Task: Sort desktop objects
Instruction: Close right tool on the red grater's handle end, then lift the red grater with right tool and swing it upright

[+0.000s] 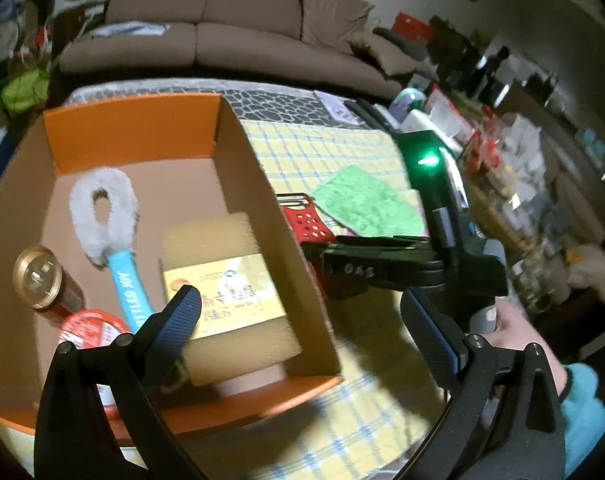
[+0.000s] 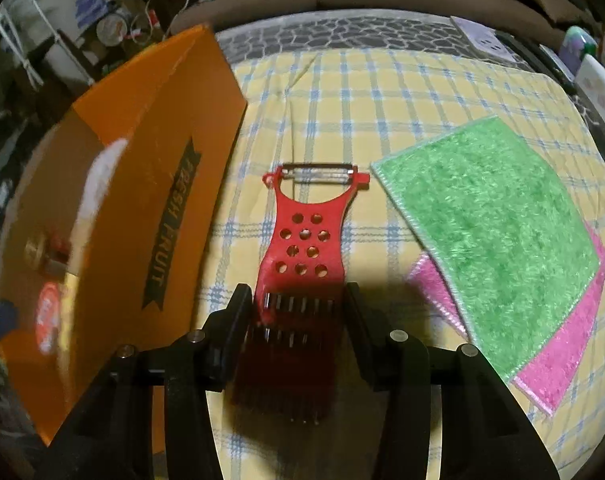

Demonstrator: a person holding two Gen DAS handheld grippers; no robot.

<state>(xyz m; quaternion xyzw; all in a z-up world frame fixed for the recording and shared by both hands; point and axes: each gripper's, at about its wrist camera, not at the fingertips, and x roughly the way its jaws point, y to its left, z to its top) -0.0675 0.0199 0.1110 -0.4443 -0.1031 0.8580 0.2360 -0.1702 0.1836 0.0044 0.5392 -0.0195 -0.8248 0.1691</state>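
Between the fingers of the right gripper (image 2: 298, 312), a red peeler-grater (image 2: 302, 240) lies flat on the checked tablecloth (image 2: 342, 92), blade end pointing away. The left pad touches its edge; the right pad appears just clear, so the jaws bracket the tool and are not clamped on it. Judged from its look, the tool is light, stiff plastic with smooth, possibly slippery sides and sharp metal teeth and blade. Grip the straight edges near the toothed end, as positioned; avoid the blade.

An orange cardboard box (image 2: 150, 184) stands just left of the tool, already holding a brush (image 1: 106, 220), a sponge pack (image 1: 222, 280) and a jar (image 1: 42, 280). A green cloth (image 2: 490, 240) overlaps a pink cloth (image 2: 562, 352) to the right. The left gripper (image 1: 302, 320) hovers over the box, jaws apart and empty.
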